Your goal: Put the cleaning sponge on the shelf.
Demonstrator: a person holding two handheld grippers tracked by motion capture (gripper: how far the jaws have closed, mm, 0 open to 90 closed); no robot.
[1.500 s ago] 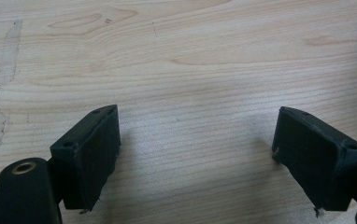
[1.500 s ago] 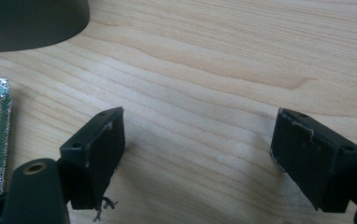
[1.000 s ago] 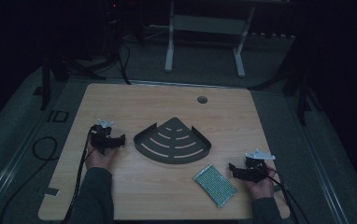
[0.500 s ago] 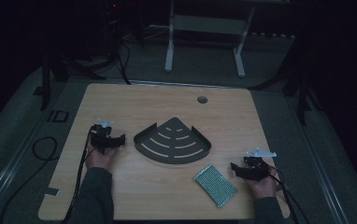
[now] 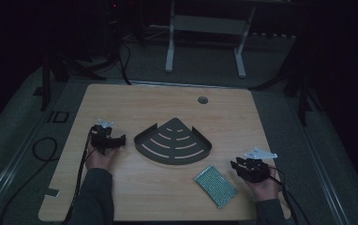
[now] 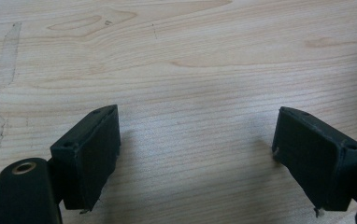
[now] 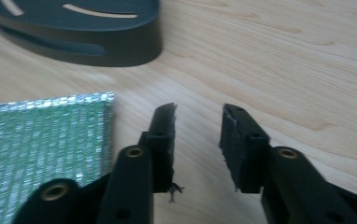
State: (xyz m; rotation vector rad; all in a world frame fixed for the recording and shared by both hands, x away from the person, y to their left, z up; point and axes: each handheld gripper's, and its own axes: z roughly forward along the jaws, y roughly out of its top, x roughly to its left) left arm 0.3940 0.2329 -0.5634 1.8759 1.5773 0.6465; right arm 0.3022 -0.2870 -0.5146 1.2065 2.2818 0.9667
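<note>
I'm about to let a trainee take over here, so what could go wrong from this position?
1. The green mesh pad lies flat near the table's front edge; a sweep by the right hand-held gripper, whose jaws stand partly open beside it, might push it off.
2. The dark corner tray sits loose between both hands; a nudge from the left hand-held gripper, open and close to its side, could slide it.
3. Dim lighting may hide the black jaws against the tray.
</note>
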